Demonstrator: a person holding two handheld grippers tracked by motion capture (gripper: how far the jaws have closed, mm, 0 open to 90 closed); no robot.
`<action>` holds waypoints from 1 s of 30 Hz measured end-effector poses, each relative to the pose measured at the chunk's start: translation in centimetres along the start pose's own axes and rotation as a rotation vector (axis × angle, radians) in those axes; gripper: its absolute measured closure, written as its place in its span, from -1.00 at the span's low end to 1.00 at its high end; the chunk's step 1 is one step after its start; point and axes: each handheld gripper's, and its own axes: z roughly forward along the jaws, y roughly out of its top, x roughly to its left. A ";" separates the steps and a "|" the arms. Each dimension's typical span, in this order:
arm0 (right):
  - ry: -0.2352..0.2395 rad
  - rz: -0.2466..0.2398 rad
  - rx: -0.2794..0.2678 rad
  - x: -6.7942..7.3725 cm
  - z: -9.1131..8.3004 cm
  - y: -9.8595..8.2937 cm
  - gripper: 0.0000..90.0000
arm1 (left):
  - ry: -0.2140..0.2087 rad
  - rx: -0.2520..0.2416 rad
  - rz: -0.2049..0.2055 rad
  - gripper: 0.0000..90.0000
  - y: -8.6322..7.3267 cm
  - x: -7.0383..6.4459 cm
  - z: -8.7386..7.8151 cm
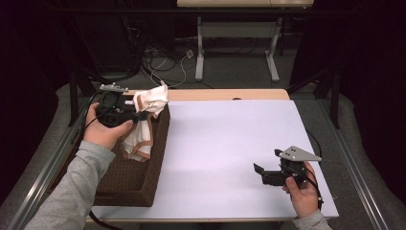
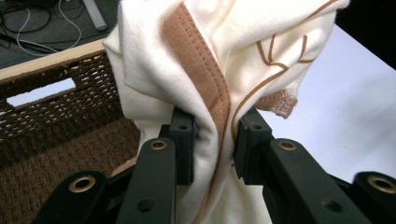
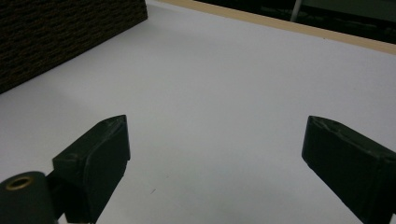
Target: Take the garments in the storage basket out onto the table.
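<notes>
The left claw [image 1: 142,115] is clamped on a cream garment [image 1: 143,125] with brown trim, holding it up over the far end of a dark brown woven basket [image 1: 129,184] that sits on the left side of the worktop [image 1: 225,143]. In the left gripper view the left claw [image 2: 215,140] has its two black jaws pressed in from either side on a bunched fold of the garment [image 2: 219,56], and the brown band of the trim runs down between them. The cloth rises above the jaws and also hangs below them, its lower part reaching down into the basket [image 2: 56,135]. The person's left hand [image 1: 106,129] grips the tool from the near side, just above the basket's left wall.

The right claw [image 1: 266,160] is over the near right part of the worktop, well apart from the basket and the garment, held by the right hand [image 1: 302,194]. In the right gripper view the right claw [image 3: 215,149] has its jaws spread wide with nothing between them, above the bare white worktop [image 3: 219,79]. A corner of the basket [image 3: 60,32] shows at the far left of that view.
</notes>
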 end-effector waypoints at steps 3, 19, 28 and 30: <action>0.000 -0.002 -0.001 0.0 0.0 0.0 -0.83 | -0.009 -0.001 0.008 0.61 0.5 -0.4 0.3; 0.008 -0.001 -0.001 0.1 0.1 -0.1 -0.83 | -0.080 -0.024 0.049 0.61 3.3 -4.1 2.9; 0.008 0.001 -0.006 0.1 0.0 0.0 -0.83 | -0.111 -0.020 0.057 0.61 3.8 -5.6 4.7; 0.007 -0.002 -0.007 0.1 0.0 0.0 -0.83 | -0.117 -0.016 0.065 0.62 3.9 -5.9 5.0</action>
